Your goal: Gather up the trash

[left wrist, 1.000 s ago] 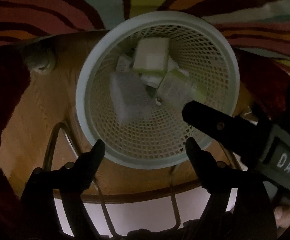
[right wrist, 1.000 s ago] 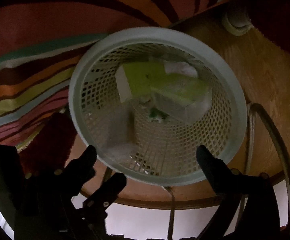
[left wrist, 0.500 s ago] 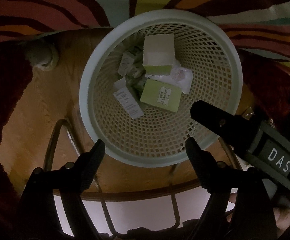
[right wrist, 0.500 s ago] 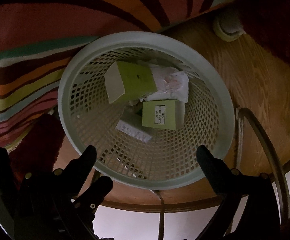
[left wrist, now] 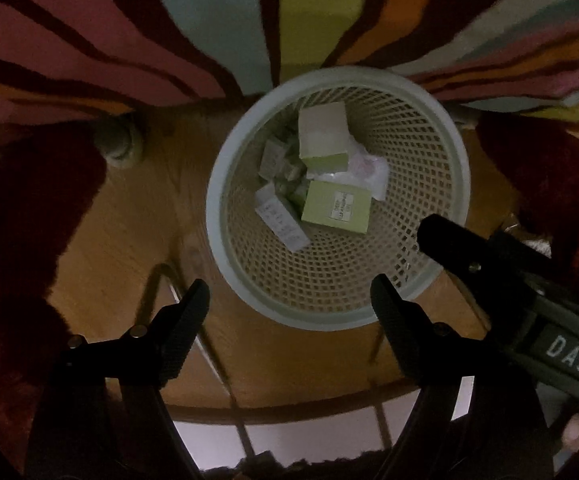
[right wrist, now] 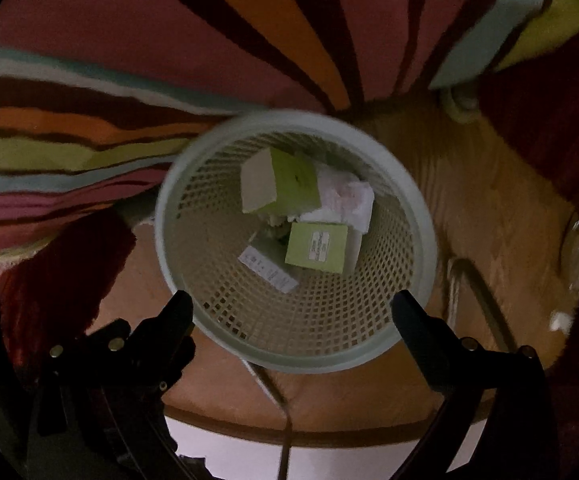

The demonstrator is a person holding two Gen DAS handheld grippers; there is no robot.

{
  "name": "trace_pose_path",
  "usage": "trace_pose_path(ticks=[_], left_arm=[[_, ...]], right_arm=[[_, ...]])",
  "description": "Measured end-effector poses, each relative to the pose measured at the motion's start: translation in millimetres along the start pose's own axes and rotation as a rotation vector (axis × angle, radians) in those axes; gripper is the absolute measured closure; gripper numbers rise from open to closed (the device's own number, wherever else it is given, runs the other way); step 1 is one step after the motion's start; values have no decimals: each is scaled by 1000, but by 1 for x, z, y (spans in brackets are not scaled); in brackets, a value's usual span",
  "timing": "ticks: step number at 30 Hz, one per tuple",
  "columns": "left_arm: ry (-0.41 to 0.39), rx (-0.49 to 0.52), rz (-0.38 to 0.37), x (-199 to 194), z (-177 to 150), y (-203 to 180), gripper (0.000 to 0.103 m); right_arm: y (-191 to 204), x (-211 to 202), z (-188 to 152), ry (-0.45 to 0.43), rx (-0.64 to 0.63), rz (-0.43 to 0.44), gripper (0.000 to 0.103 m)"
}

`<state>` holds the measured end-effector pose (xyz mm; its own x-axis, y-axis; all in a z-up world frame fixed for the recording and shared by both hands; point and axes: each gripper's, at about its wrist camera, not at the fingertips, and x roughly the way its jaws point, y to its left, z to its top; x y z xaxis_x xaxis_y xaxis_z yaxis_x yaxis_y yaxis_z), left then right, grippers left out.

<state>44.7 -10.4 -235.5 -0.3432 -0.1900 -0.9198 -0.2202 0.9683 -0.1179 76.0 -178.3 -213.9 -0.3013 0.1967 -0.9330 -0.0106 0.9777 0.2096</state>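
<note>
A pale mesh waste basket stands on a round wooden surface, seen from above. Inside lie a green box with a white label, a second green and cream box, crumpled white paper and a printed slip. My left gripper is open and empty above the basket's near rim. My right gripper is open and empty; one of its fingers shows at the right of the left wrist view.
The round wooden top has a dark rim and metal wire legs under it. A striped multicolour rug lies beyond. Dark red fabric flanks the sides. A pale round object sits by the basket.
The boxes and papers were blurred in motion a second ago and now lie still in the basket. Both grippers have risen away from it; the basket looks smaller.
</note>
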Motion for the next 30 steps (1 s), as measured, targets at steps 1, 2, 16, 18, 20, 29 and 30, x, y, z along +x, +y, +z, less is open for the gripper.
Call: trace_pose_path(ticks=[1, 2, 16, 18, 20, 29, 30], left_arm=[[-13, 14, -3, -5, -2, -2, 22], [-30, 26, -5, -10, -4, -3, 22], [-305, 29, -38, -73, -26, 6, 22], [-352, 31, -31, -82, -29, 7, 22], [-401, 36, -28, -93, -33, 7, 22], [-720, 68, -18, -151, -56, 2, 22], [-753, 73, -13, -159, -58, 1, 22]], right_arm=[[1, -8, -2, -24, -11, 0, 8], [2, -14, -3, -41, -16, 2, 8], [15, -82, -17, -288, -167, -33, 8], [20, -90, -19, -327, -193, -33, 8], [25, -101, -22, -378, -223, -37, 8], [40, -167, -44, -695, -356, -65, 8], [40, -174, -45, -725, -361, -65, 8]])
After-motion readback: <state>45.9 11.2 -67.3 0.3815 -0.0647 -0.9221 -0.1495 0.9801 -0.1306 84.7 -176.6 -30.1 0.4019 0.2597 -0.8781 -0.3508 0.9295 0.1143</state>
